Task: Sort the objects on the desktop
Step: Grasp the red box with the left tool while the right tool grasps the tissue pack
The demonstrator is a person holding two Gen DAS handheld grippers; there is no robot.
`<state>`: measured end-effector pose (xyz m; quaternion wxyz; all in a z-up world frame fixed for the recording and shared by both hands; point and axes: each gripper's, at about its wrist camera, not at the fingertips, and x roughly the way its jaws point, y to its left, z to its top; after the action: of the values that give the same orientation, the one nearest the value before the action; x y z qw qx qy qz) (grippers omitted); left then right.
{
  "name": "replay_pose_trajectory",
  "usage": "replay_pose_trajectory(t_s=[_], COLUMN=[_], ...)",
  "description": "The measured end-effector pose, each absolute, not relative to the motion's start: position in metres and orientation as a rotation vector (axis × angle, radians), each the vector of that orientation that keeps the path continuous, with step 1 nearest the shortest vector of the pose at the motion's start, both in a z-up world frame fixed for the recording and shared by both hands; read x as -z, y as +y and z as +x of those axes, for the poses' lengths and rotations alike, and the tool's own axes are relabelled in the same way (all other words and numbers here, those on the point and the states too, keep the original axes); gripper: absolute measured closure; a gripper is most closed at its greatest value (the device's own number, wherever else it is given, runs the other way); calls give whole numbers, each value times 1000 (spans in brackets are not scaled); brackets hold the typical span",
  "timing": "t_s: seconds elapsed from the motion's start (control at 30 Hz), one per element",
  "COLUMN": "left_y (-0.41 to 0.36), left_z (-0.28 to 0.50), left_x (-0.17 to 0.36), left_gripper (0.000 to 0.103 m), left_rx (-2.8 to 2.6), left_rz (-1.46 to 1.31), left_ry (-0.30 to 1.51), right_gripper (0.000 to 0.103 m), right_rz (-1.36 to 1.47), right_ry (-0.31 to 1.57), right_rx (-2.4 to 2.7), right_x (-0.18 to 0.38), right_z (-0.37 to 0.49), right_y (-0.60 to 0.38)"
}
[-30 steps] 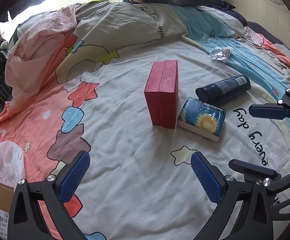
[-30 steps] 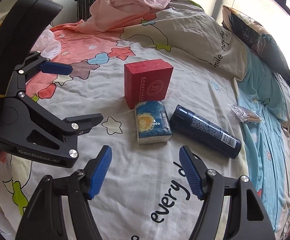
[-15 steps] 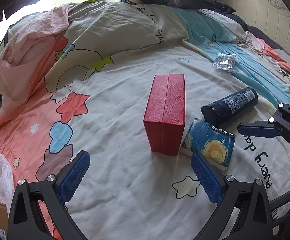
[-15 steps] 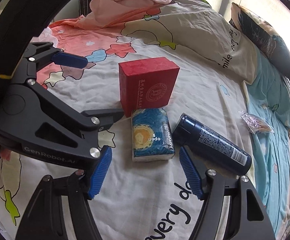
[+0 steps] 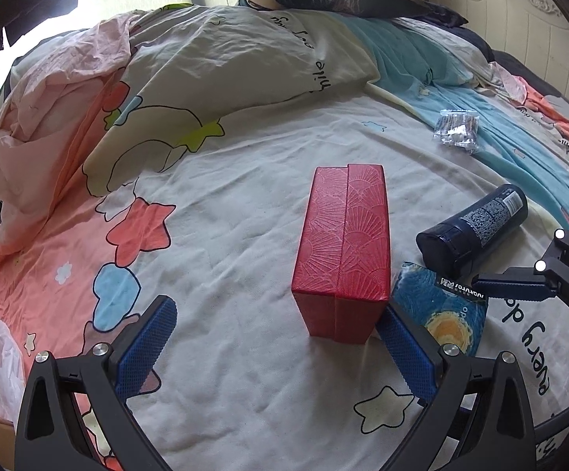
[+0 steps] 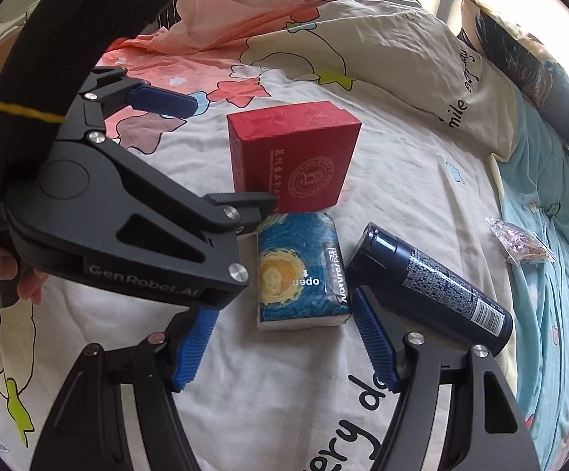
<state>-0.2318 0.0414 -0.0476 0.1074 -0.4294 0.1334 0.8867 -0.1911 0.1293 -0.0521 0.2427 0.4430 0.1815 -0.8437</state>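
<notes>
Left wrist view: left gripper (image 5: pixel 274 343) gapes, unladen, just short of the red box (image 5: pixel 343 251) on the bedsheet (image 5: pixel 237 212). Right gripper (image 6: pixel 284 343) spread before the tissue pack (image 6: pixel 302 271); dark bottle (image 6: pixel 429 282) beside.

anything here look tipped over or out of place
The dark blue bottle lies on its side on the bedsheet rather than upright, beside the tissue pack. The red box stands on edge. A small crinkled clear packet sits apart. Nothing looks spilled.
</notes>
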Motion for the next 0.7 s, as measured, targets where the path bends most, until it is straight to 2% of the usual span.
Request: replay_pose_trajectory(t_s=[0.43, 0.47, 0.5, 0.53, 0.57, 0.6, 0.63, 0.7], left_y=[59, 61, 62, 63, 63, 64, 65, 65], left_z=[-229, -229, -231, -233, -235, -238, -240, -239], left_x=[49, 49, 49, 50, 51, 54, 58, 59], left_gripper=[0, 3, 6, 21, 48, 61, 68, 68], left_rx=[-2638, -2640, -2632, -2615, -2594, -2556, -2522, -2519], left_rz=[-1157, -1150, -1158, -1182, -1211, -1261, -1306, -1313], left_ry=[459, 461, 455, 438, 412, 401, 396, 393], right_gripper=[36, 36, 36, 39, 48, 52, 62, 62], right_rz=[1272, 1274, 1278, 1279, 1277, 1274, 1274, 1287], right_ry=[309, 298, 283, 277, 284, 285, 269, 237], right_rx=[2296, 2295, 2297, 2304, 2320, 2331, 2332, 2323], right_x=[61, 61, 62, 61, 61, 60, 59, 59], right_z=[-207, -208, -209, -209, -209, -209, -209, -210], right_y=[139, 140, 141, 141, 141, 142, 143, 146])
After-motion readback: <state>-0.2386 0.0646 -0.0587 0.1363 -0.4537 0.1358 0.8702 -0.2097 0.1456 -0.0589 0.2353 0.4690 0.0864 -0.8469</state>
